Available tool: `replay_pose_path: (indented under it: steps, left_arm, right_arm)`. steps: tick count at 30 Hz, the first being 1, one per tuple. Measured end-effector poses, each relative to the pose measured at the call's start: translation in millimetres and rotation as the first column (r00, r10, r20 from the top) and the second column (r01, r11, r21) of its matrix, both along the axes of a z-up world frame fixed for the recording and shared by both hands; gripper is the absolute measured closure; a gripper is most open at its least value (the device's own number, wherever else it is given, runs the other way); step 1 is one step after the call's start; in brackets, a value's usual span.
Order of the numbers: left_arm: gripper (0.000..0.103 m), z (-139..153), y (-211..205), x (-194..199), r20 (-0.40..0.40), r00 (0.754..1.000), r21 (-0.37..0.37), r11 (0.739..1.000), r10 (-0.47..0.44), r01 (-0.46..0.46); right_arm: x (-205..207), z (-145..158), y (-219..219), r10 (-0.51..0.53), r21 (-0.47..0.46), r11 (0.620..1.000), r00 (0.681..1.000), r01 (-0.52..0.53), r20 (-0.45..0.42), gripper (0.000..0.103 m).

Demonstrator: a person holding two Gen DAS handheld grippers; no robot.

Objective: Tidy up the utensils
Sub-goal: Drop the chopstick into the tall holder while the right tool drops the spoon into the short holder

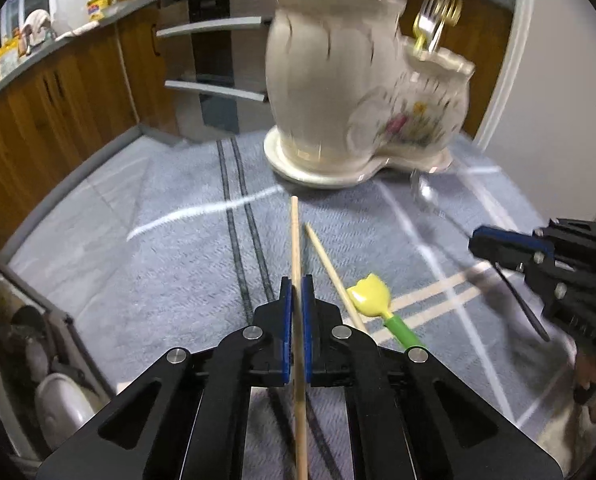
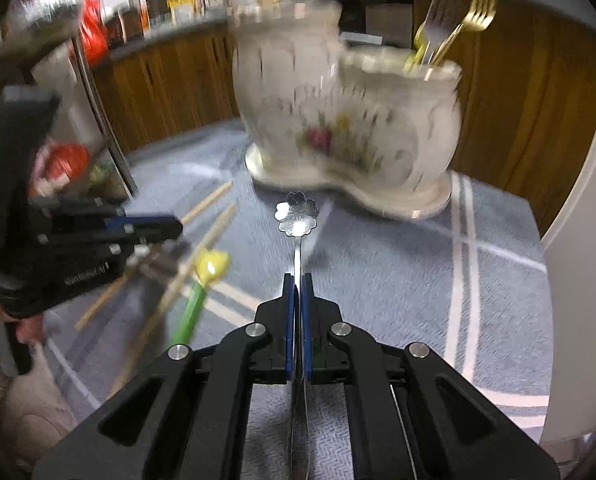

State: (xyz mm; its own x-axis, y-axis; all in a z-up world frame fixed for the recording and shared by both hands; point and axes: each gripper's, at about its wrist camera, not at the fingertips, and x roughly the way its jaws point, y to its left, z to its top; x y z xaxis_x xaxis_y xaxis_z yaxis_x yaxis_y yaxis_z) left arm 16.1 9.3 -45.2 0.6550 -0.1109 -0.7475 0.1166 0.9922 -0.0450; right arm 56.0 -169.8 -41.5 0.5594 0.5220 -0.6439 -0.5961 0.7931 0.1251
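1. Centrally, in the left wrist view, the left gripper [image 1: 297,294] has its blue pads pressed together on a wooden chopstick [image 1: 295,236], which runs between the fingers and projects forward above the blue-grey cloth [image 1: 170,280].
2. Just beside that gripper, a second chopstick [image 1: 330,270] lies loose on the cloth, next to a utensil with a yellow tulip-shaped head [image 1: 368,298] and a green handle.
3. Seen from the right wrist, the right gripper [image 2: 297,294] is clamped on the thin stem of a silver spoon [image 2: 297,213], whose flower-shaped bowl stands ahead of the fingertips, clear of the cloth.
4. At the far side of the cloth stands a cream ceramic holder [image 1: 330,80] with two joined pots on one base; the picture is blurred, so its detail is uncertain.
5. Wooden sticks rise from the taller pot; the lower, flower-painted pot [image 2: 402,120] contains gold and silver forks [image 2: 454,24].
6. Each gripper appears at the edge of the other's view, with part of the person's hand [image 2: 22,328] visible behind the left one.
7. Wooden cabinets [image 1: 58,112] form the background.
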Motion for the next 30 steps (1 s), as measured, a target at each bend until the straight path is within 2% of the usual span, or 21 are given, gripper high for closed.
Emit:
replay_pose_path:
  steps: [3,6,11,15,18,22,24,27,30]
  left_arm:
    - [0.098,18.7,14.6,-13.1,0.086,0.996,-0.06,0.998,-0.016,0.021]
    - [0.098,42.7,23.2,-23.5,0.19,0.981,-0.1,0.994,-0.027,0.047]
    - [0.098,86.9,30.1,-21.5,0.347,0.937,-0.145,0.984,-0.044,0.1]
    - [0.098,119.1,27.0,3.5,0.449,0.893,-0.184,0.974,-0.035,0.13]
    - [0.098,139.9,20.6,23.5,0.516,0.856,-0.202,0.969,-0.017,0.141]
    - [0.098,160.1,9.9,49.2,0.596,0.803,-0.24,0.957,0.014,0.161]
    - [0.098,166.9,2.8,57.4,0.633,0.774,-0.236,0.957,0.021,0.167]
    - [0.098,172.4,-13.4,68.7,0.695,0.719,-0.179,0.972,0.015,0.153]
    - [0.098,171.4,-19.4,83.0,0.718,0.695,-0.158,0.979,0.021,0.133]
  right_arm:
    - [-4.3,21.6,-16.8,-0.028,0.108,0.994,0.997,0.02,0.072,0.1]
    - [-6.4,39.3,-27.0,-0.079,0.182,0.982,0.985,0.05,0.153,0.1]
    - [4.6,73.3,-32.8,-0.162,0.302,0.95,0.952,0.08,0.259,0.1]
    - [30.0,102.5,-37.7,-0.224,0.4,0.912,0.927,0.091,0.3,0.1]
    - [53.9,112.3,-32.1,-0.229,0.434,0.897,0.926,0.081,0.3,0.1]
    - [79.2,115.7,-21.7,-0.265,0.46,0.883,0.907,0.092,0.327,0.1]
    - [88.9,114.2,-20.4,-0.276,0.477,0.874,0.902,0.093,0.332,0.1]
    - [102.0,112.4,-14.0,-0.288,0.488,0.868,0.894,0.092,0.344,0.1]
    - [112.6,109.8,-6.3,-0.304,0.482,0.87,0.88,0.102,0.364,0.1]
